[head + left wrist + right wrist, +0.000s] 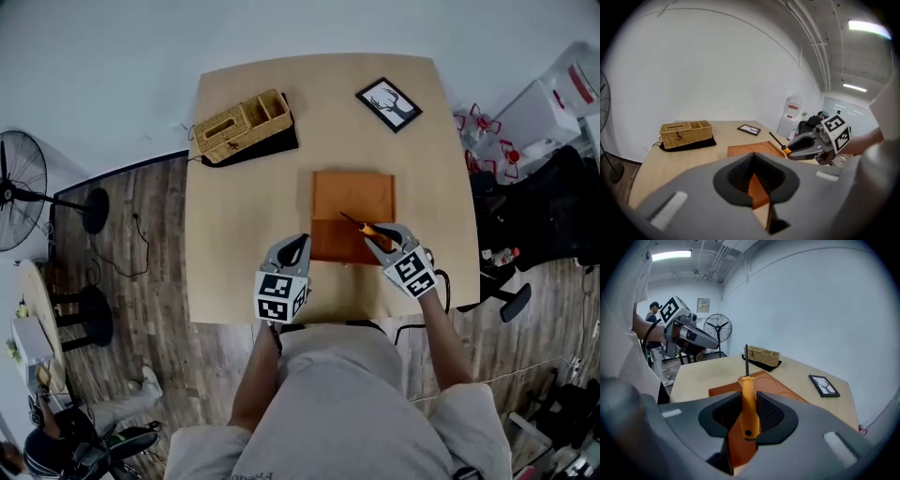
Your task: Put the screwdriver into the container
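Bright even light from ceiling tubes point(671, 255), soft shadows, fisheye w/ dark corners, right gripper point(749, 401) blurred up close.

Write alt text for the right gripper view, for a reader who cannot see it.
The right claw is shut on an orange-handled screwdriver, its dark shaft pointing forward over an orange tray on a wooden table. A wicker basket sits at the far edge, a framed picture to the right.

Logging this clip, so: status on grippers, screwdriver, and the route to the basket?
Left gripper empty, jaws together. Right gripper shut on screwdriver, above orange tray. Wicker basket far left; only bare table between.
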`<state>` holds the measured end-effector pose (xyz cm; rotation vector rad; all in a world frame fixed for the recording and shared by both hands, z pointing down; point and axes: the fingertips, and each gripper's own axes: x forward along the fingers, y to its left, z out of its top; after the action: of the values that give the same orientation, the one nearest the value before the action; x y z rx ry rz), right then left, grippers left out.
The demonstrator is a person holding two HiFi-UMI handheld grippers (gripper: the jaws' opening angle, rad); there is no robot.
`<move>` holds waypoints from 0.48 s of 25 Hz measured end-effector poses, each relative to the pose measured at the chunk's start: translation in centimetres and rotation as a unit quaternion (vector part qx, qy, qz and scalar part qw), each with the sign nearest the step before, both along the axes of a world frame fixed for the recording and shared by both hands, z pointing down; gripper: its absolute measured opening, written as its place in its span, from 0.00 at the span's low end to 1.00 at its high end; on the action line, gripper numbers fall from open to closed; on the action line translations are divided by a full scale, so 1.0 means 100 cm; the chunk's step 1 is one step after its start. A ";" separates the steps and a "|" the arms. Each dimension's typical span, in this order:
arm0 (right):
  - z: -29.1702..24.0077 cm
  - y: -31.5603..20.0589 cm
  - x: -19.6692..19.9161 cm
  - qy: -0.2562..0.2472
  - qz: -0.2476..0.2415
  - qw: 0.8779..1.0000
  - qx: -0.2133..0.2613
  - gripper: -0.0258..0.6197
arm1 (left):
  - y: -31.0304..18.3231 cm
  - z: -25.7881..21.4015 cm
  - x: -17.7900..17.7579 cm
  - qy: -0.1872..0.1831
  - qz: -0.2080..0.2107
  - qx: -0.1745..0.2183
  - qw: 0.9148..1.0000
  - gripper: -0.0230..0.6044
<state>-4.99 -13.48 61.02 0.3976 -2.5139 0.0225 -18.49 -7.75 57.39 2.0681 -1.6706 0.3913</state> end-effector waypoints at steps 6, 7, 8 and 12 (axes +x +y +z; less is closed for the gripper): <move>0.011 -0.002 0.006 0.024 0.019 1.000 0.001 0.19 | -0.009 0.002 -0.005 0.004 0.035 -0.003 0.999 0.12; 0.014 -0.002 0.007 0.031 0.020 0.999 0.002 0.19 | -0.010 0.003 -0.005 0.007 0.040 -0.005 0.999 0.12; 0.018 -0.002 0.008 0.039 0.020 0.999 0.002 0.19 | -0.011 0.005 -0.004 0.009 0.044 -0.006 0.999 0.12; 0.033 -0.001 0.011 0.066 0.014 0.998 0.006 0.19 | -0.013 0.018 -0.001 0.016 0.062 -0.015 0.998 0.12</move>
<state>-3.87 -13.54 64.32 0.4263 -2.3795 -0.0074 -18.54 -9.08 59.17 2.1494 -1.5142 0.4188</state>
